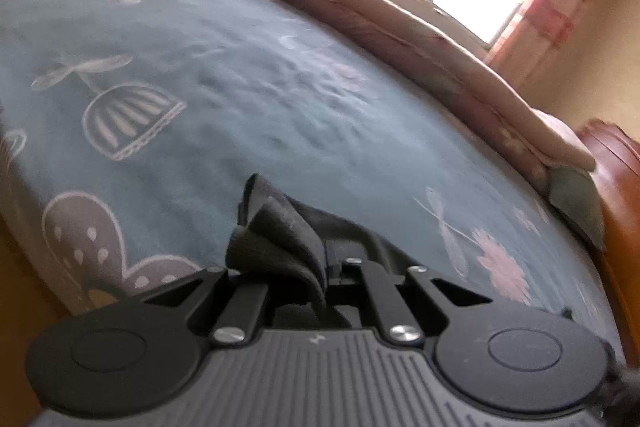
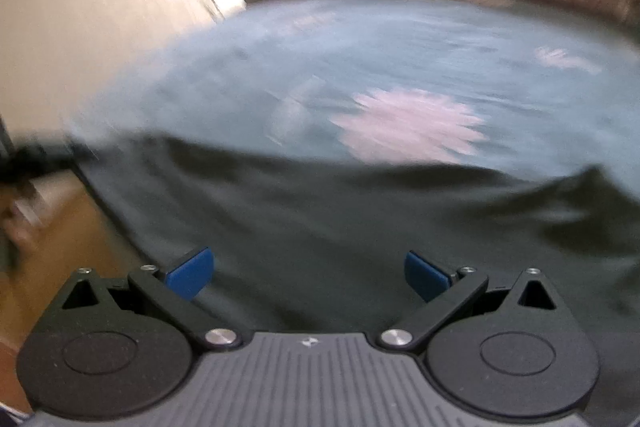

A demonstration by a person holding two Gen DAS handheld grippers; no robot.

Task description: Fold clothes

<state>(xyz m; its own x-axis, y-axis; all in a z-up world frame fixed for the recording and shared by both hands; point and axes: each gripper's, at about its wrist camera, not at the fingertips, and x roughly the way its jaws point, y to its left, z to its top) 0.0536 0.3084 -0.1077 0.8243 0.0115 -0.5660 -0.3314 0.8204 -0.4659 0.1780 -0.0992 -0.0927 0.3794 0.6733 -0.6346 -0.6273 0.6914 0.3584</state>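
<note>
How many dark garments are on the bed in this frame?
1, as far as the views show: a dark garment spread on the blue bedspread, one bunched edge clamped in the left gripper. Others may lie out of view.

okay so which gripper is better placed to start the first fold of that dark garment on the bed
Left. The left gripper is already shut on a bunched edge of the dark grey fabric garment. The right gripper hangs open above the cloth on the teal patterned bedspread, gripping nothing.
</note>
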